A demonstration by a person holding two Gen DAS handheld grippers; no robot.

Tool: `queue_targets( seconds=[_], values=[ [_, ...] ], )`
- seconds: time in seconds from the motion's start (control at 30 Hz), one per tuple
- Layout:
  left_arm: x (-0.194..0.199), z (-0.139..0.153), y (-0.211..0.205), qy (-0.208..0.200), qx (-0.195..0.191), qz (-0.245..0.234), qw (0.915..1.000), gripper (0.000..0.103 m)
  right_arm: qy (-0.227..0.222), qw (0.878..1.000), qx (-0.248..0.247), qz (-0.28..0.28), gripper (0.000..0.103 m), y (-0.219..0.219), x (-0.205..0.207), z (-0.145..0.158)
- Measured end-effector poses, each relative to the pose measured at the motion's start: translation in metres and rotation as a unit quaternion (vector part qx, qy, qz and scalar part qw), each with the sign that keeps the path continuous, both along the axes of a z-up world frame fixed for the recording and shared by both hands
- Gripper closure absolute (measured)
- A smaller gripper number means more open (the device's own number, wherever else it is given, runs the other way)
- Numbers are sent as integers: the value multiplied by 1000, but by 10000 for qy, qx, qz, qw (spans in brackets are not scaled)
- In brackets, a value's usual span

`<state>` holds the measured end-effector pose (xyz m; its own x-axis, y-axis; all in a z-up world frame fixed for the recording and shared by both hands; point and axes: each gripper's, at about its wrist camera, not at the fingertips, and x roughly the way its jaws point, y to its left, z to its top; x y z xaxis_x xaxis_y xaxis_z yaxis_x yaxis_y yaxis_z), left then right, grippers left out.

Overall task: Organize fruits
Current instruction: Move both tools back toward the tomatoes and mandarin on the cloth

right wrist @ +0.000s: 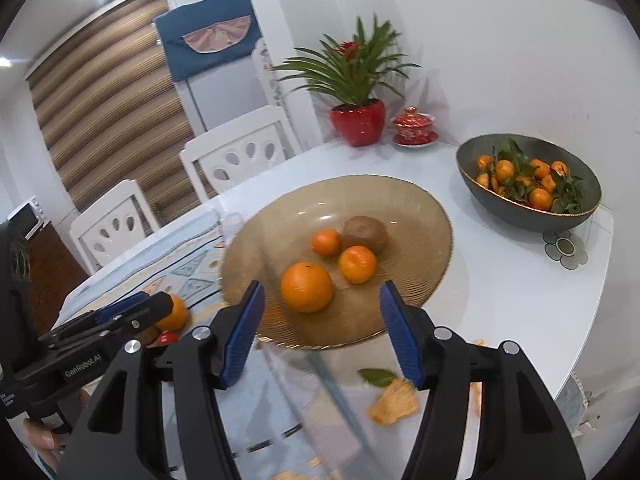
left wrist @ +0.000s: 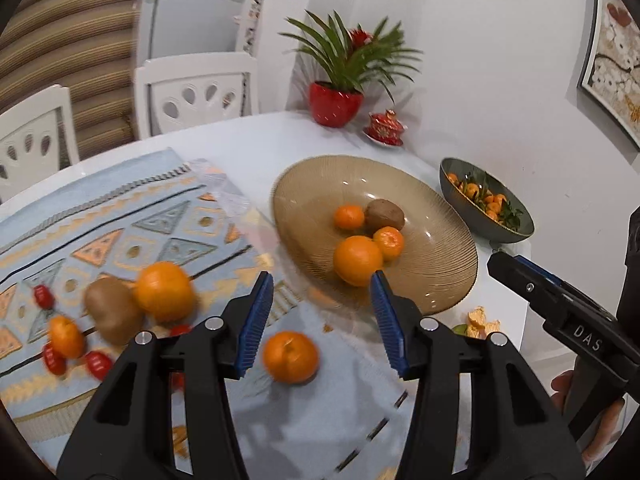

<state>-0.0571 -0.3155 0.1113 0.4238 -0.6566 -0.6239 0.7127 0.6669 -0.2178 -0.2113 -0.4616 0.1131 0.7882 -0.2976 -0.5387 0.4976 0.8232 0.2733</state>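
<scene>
Nearest the lens, the left claw (left wrist: pixel 322 286) is hanging spread wide and holding nothing, its blue pads framing a loose orange (left wrist: pixel 291 357) that is lying on the patterned cloth (left wrist: pixel 120 216) just below the gap. The right claw (right wrist: pixel 322 296) is likewise gaping empty, hovering over the near rim of the amber glass plate (right wrist: pixel 416 216), where a big orange (right wrist: pixel 306 287), two mandarins (right wrist: pixel 357 264) and a kiwi (right wrist: pixel 366 233) are already sitting together. Farther left on the cloth, another orange (left wrist: pixel 164 292), a brown kiwi (left wrist: pixel 113 312), a small mandarin (left wrist: pixel 66 337) and several cherry tomatoes (left wrist: pixel 98 363) are waiting, so sorting seems to be only partly finished. Beyond the plate, a dark bowl of leafy mandarins (right wrist: pixel 528 178) is standing near the far edge of the white counter (right wrist: pixel 500 288), with a red potted plant (right wrist: pixel 358 122) behind it, while scraps of peel (right wrist: pixel 394 402) are lying near the counter's front edge. The risk from here: the round fruit is likely to roll if a pad is nudging it off-centre, and it may be squirting sideways toward the tomatoes. Dropping a fruit too high over the shallow plate may be knocking the settled pieces outward across the low rim. Both claws are working close together, so they may be colliding above the plate.
</scene>
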Motion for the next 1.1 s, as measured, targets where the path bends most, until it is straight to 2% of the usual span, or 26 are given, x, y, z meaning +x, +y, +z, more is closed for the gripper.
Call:
queue_targets(
  seconds=[0.3,0.53,0.67,0.77,0.9,1.1],
  values=[
    [-4,28,94,-154,-384,526,9978,50,-82,9987,-222,461,38,72,5,19],
    [0,23,160,-198,-408,1032,9936,36,97,9956,-351,867,33,129,27,-1],
    [12,-1,189,-88,-187,1372,9903,35,279,9933,-269,1090,33,150,46,-25],
    [21,-26,210,-51,-56,1626,9867,34,499,9909,-383,1194,32,165,60,-44],
    [44,-64,235,385,8,1954,9800,34,595,9886,-438,1313,30,175,72,-60],
    [61,-93,248,698,49,2170,9737,35,734,9876,-427,1318,29,181,88,-76]
  ],
)
